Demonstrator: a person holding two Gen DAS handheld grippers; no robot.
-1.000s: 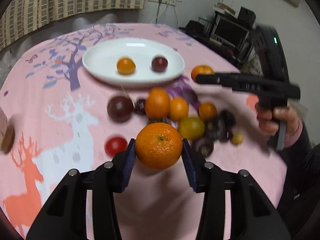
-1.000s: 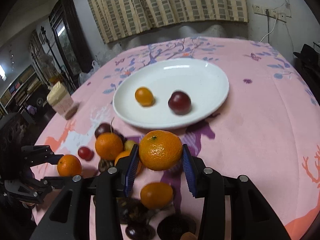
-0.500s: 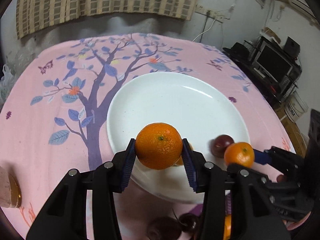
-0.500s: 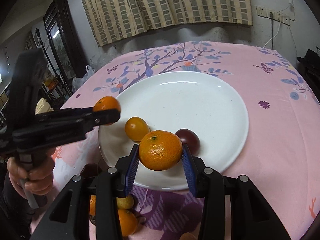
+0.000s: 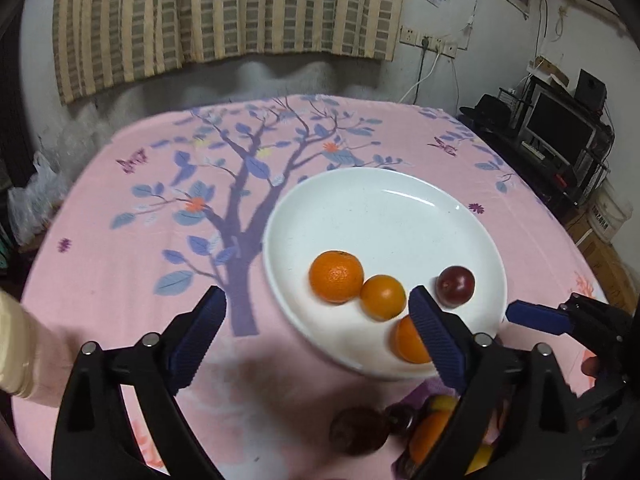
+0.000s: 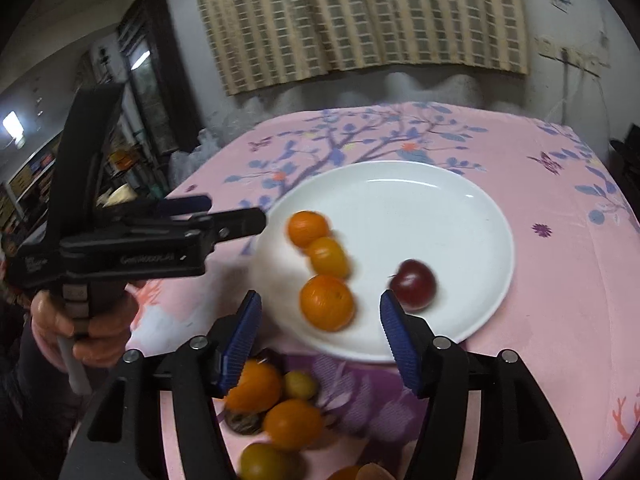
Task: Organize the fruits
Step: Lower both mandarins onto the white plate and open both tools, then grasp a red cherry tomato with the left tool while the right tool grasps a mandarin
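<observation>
A white plate (image 5: pixel 384 200) (image 6: pixel 440 200) on the pink tablecloth holds three orange fruits and a dark red plum (image 5: pixel 455 285) (image 6: pixel 414 285). In the left wrist view the oranges lie at the plate's near left: a big one (image 5: pixel 336 277), a smaller one (image 5: pixel 383 297) and one (image 5: pixel 408 340) partly behind my right finger. My left gripper (image 5: pixel 316 332) is open and empty at the plate's near left edge; it also shows in the right wrist view (image 6: pixel 224 220). My right gripper (image 6: pixel 320 332) is open and empty just behind an orange (image 6: pixel 327 302).
A heap of loose fruit lies on the cloth in front of the plate: oranges (image 6: pixel 254 386), yellow fruit (image 6: pixel 260 460) and dark plums (image 5: pixel 358 430). A cream bottle (image 5: pixel 16 352) stands at the left edge. Shelves and a monitor (image 5: pixel 560 128) stand beyond the table.
Both grippers have opened and let go of their oranges, which now lie on the plate. Both grippers have drawn back a little toward the plate's near edge.
</observation>
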